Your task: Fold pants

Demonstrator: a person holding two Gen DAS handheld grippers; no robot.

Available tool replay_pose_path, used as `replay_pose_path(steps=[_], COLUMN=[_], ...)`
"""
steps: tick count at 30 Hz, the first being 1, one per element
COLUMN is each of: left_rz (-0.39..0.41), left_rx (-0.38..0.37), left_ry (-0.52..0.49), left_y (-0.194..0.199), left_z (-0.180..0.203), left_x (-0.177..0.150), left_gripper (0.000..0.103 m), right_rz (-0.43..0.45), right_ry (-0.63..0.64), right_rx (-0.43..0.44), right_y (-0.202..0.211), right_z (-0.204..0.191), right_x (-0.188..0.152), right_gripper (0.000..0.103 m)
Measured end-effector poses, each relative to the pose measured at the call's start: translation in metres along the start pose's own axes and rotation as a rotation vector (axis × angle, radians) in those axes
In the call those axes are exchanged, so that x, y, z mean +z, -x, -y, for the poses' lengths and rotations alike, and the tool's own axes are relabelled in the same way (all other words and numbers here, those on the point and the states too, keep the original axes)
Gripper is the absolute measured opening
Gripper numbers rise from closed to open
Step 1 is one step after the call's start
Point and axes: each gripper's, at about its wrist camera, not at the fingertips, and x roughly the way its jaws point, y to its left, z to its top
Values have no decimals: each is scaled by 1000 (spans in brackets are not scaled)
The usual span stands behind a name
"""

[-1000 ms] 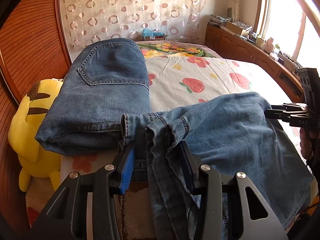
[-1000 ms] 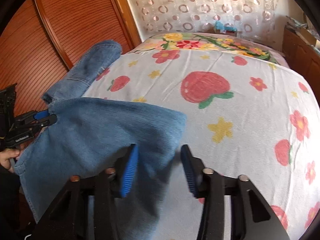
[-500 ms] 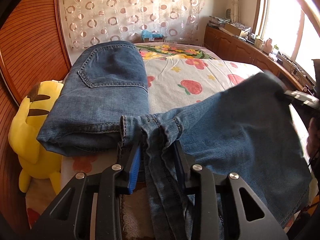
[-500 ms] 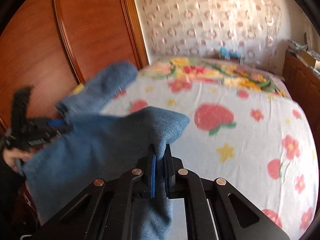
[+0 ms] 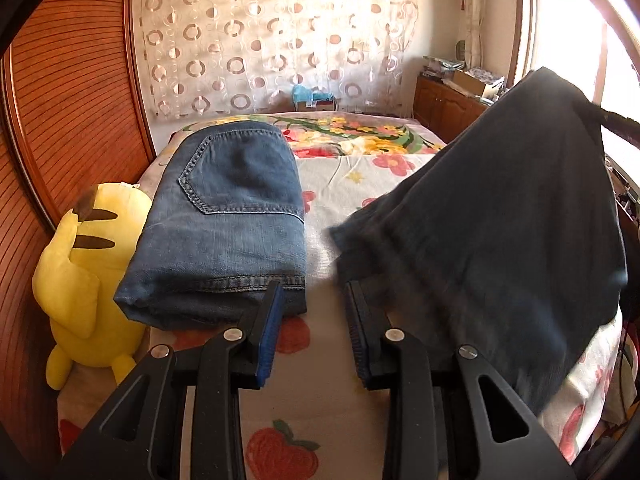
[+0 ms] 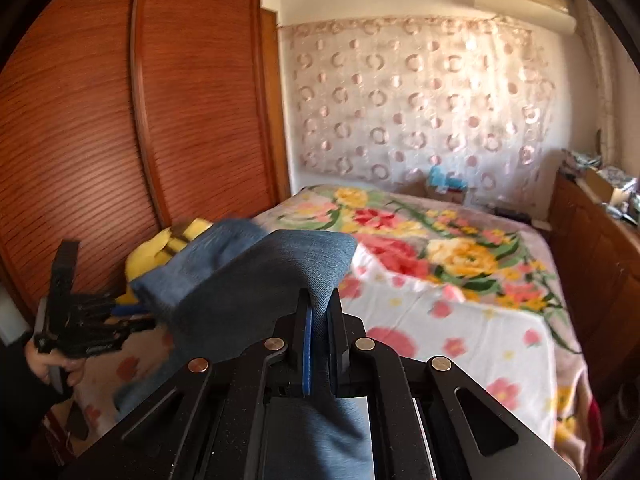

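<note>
Denim pants (image 6: 256, 292) hung lifted above the bed (image 6: 520, 320), pinched in my right fingers (image 6: 318, 332); my left fingers (image 5: 314, 332) gaped wide, empty, near the folded jeans (image 5: 228, 220) at the bed's left edge

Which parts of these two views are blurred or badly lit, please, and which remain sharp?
Left wrist view: the lifted jeans are backlit by the blown-out window, so they read dark and motion-smeared, while the folded jeans and left gripper are sharp. Right wrist view: the bedspread and wardrobe doors are motion-blurred; the right gripper clamping denim stays crisp.
</note>
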Motion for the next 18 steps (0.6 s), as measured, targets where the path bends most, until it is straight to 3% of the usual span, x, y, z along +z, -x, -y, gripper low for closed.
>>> replay_pose_path(steps=[4, 8, 11, 14, 18], left_rz=[-9, -7, 11, 23, 38], left_rx=[-4, -24, -60, -94, -130], left_ry=[12, 8, 4, -14, -43], left_y=[-2, -4, -3, -5, -9], left_z=[2, 13, 24, 42, 72], left_x=[-1, 1, 6, 9, 15], left_gripper=[33, 33, 46, 47, 49], right_rz=[-3, -167, -242, -265, -306], right_ry=[-24, -98, -130, -176, -175], right_rx=[-93, -183, -227, -252, -246], right_y=[9, -28, -45, -45, -45], right_z=[21, 63, 82, 89, 90], right_x=[-1, -34, -61, -78, -89], right_gripper=[6, 6, 7, 20, 51])
